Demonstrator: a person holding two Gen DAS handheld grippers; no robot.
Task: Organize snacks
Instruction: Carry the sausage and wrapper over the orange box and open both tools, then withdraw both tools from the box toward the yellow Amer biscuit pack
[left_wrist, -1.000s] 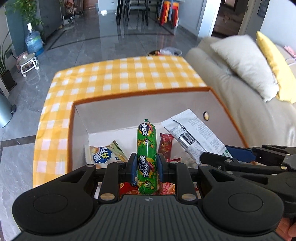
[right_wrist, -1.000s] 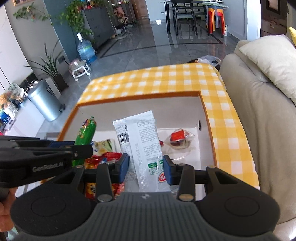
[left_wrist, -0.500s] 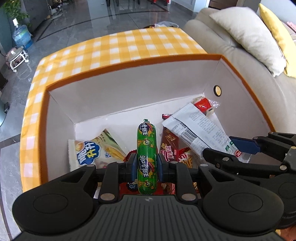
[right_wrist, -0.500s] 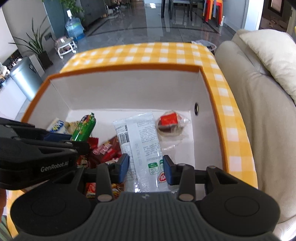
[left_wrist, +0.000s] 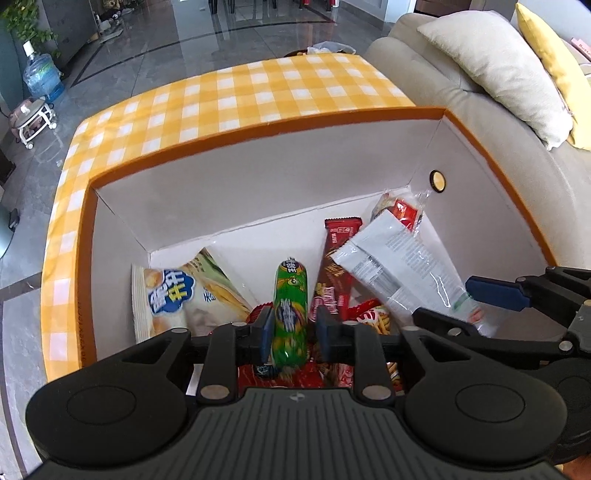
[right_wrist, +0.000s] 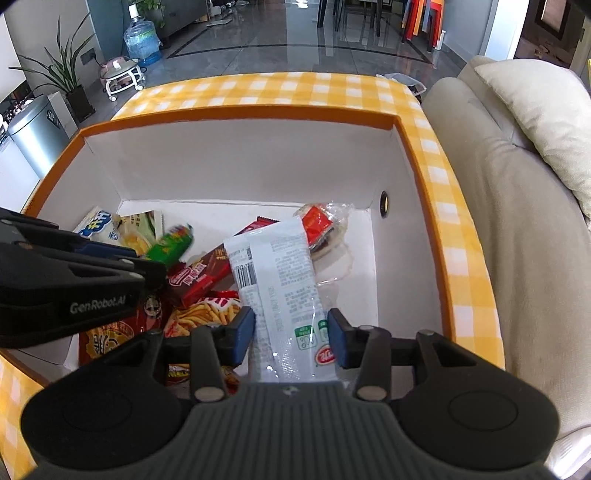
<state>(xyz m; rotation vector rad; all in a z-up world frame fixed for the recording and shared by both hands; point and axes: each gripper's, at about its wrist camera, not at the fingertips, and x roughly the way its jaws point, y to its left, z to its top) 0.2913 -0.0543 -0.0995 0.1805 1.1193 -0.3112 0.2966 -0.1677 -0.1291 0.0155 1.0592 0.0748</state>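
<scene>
Left gripper (left_wrist: 291, 328): jaws just opening, slightly apart, green sausage (left_wrist: 290, 310) loose between them. Right gripper (right_wrist: 291, 332): jaws just opening, white packet (right_wrist: 280, 280) loose between. Both now lower inside the box (right_wrist: 240, 155), among snacks.

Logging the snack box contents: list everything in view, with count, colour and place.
box: 1, orange rim, white inside, on the tablecloth
tablecloth: 1, yellow-white check, under the box
sausage: 1, green, between the left jaws
packet: 1, white, between the right jaws
crisp bag: 1, blue-white, box's left side
brown bar: 1, brown-red, box's middle
clear-wrapped snack: 1, red, box's far right corner
fries bag: 1, red, box's near side
sofa: 1, beige, right of the box
cushions: 2, cream and yellow, on the sofa
left gripper: 1, black, jaws just opened around the sausage
right gripper: 1, black, jaws just opened around the packet
</scene>
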